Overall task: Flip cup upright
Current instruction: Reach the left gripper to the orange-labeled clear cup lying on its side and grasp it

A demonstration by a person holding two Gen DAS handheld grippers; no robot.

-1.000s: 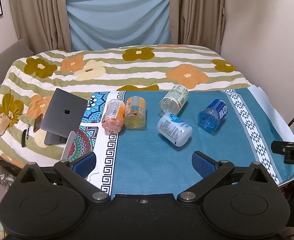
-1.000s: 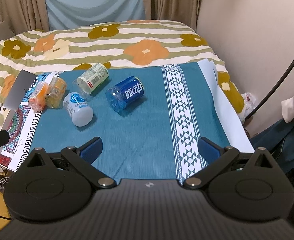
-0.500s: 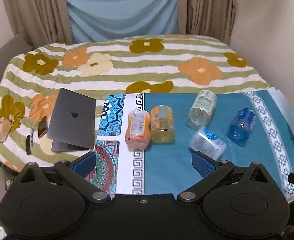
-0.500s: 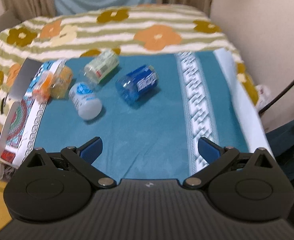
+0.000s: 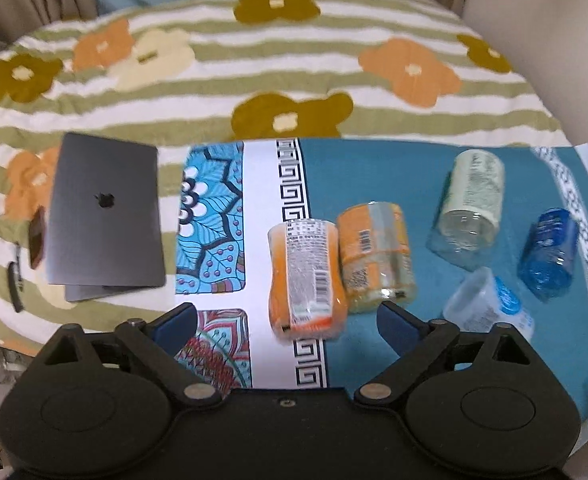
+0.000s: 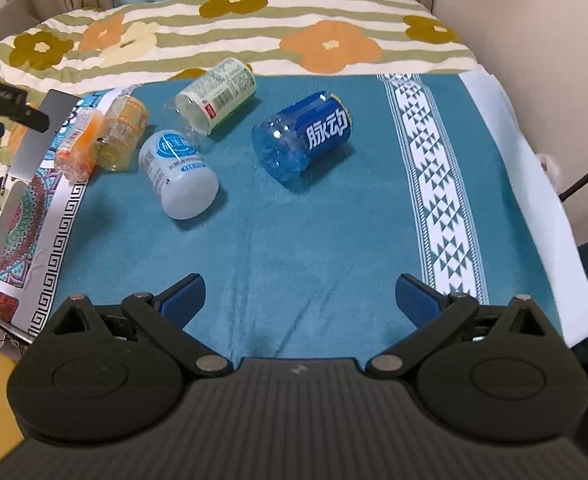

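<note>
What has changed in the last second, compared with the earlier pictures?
The left gripper moved forward and to the left; its open jaws now frame the orange cup. The right gripper advanced slightly toward the blue cup. Nothing was grasped. All five cups remain on their sides, unmoved.

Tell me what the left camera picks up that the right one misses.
Only the left wrist view shows the whole closed laptop and the left gripper, open. Only the right wrist view shows the right gripper, open, and the white cloth edge. Both show five cups on their sides, including the orange cup and blue cup.
</note>
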